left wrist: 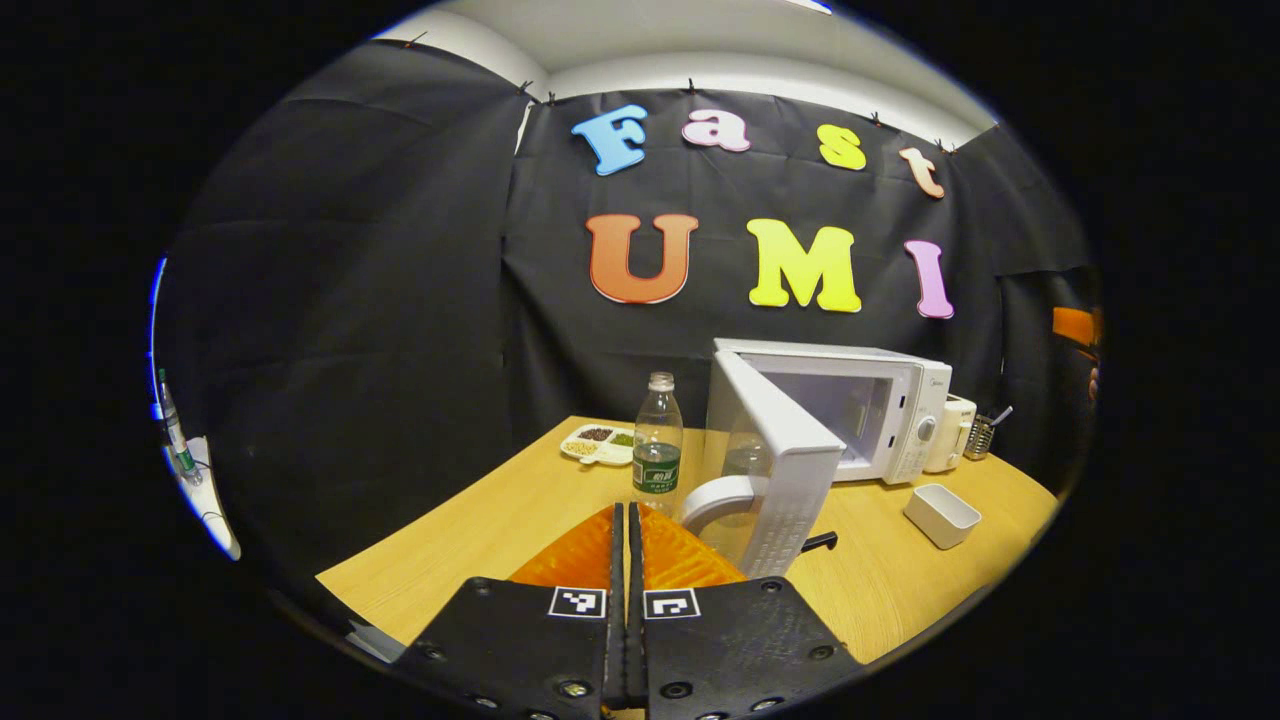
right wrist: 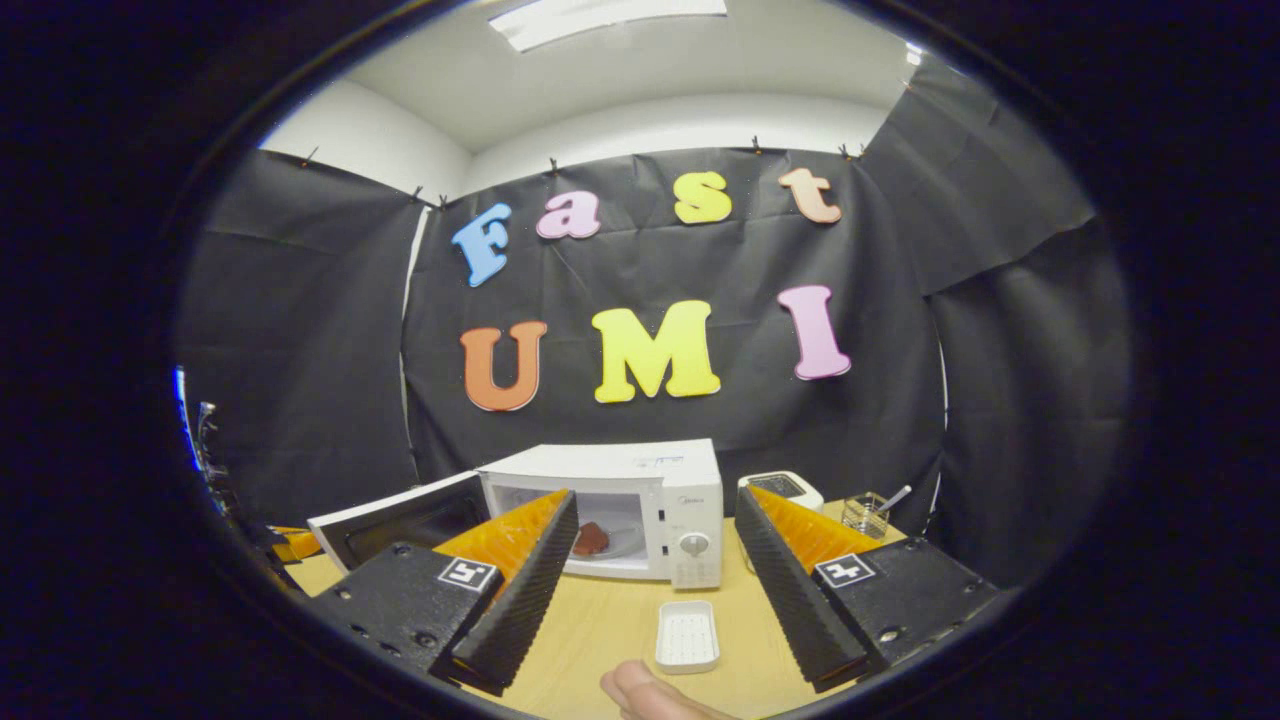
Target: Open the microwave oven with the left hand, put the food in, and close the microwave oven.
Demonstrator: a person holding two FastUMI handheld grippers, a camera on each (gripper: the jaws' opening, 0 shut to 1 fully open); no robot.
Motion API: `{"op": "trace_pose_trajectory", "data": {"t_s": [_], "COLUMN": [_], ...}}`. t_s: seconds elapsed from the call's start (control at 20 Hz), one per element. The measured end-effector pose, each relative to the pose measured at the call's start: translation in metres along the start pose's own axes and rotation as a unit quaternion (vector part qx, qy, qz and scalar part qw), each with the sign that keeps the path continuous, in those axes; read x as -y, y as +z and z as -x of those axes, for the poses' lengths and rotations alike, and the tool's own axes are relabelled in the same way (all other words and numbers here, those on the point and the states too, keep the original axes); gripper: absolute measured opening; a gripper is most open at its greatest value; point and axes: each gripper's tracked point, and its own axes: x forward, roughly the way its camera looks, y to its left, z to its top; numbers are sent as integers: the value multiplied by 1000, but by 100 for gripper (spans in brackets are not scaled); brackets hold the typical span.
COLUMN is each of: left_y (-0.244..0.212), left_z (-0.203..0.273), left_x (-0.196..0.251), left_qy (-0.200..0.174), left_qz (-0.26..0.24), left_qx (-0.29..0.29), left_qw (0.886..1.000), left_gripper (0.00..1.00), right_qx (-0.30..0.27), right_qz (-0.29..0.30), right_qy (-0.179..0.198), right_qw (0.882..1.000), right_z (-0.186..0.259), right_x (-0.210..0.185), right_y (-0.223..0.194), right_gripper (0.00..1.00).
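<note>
The white microwave (left wrist: 890, 420) stands at the back of the wooden table (left wrist: 500, 540) with its door (left wrist: 790, 480) swung wide open toward me. My left gripper (left wrist: 628, 515) is shut with nothing between its orange fingers, just left of the door's curved handle (left wrist: 715, 497) and apart from it. In the right gripper view a reddish-brown piece of food (right wrist: 591, 538) lies on a plate inside the microwave (right wrist: 690, 500). My right gripper (right wrist: 655, 495) is open and holds nothing, in front of the oven above the table.
A water bottle (left wrist: 657, 440) and a divided plate of beans (left wrist: 598, 445) stand left of the open door. A small white tray (right wrist: 688, 635) lies before the microwave. A white toaster-like box (right wrist: 785, 487) and a glass with a spoon (right wrist: 868, 513) are at its right. A person's fingertip (right wrist: 650, 695) shows low down.
</note>
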Motion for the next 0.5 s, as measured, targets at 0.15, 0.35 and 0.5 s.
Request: {"op": "trace_pose_trajectory", "data": {"t_s": [0.15, 0.35, 0.5], "left_y": [-8, -15, -16], "left_z": [-9, -11, -15], "left_x": [5, 22, 43], "left_qy": [-2, -19, -36], "left_qz": [-8, 3, 5], "left_qx": [-11, -15, -16], "left_qw": [1000, 1000, 999], "left_gripper": [0, 0, 0], "right_qx": [10, 24, 23], "right_qz": [23, 38, 37], "right_qy": [-13, -26, -28], "right_qw": [1000, 999, 999], "right_z": [8, 13, 14], "right_x": [11, 25, 31], "right_y": [11, 23, 21], "right_gripper": [100, 100, 100]}}
